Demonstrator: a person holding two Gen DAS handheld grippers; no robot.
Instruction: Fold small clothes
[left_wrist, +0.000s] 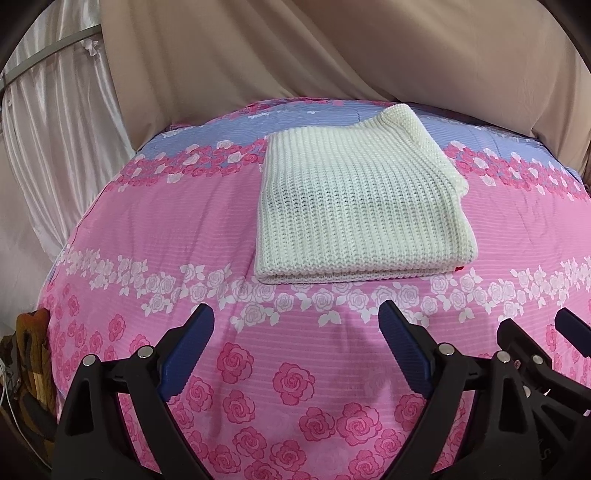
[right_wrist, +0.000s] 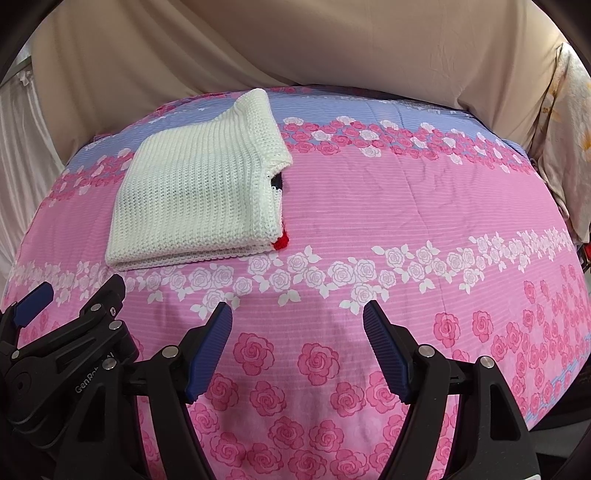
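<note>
there, folded sweater (left_wrist: 360, 206), collar pointing away

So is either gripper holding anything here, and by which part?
Nothing is held. The left gripper and right gripper are both open above the bedspread, short of the folded sweater, which lies untouched.

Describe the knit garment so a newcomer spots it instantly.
Start from the pink rose-print bedspread covering the bed. Toward its far side, where the print turns lilac, lies a folded cream ribbed knit, apart from both open grippers. It is the only garment on the spread, with a red tip peeking from its near right corner.
</note>
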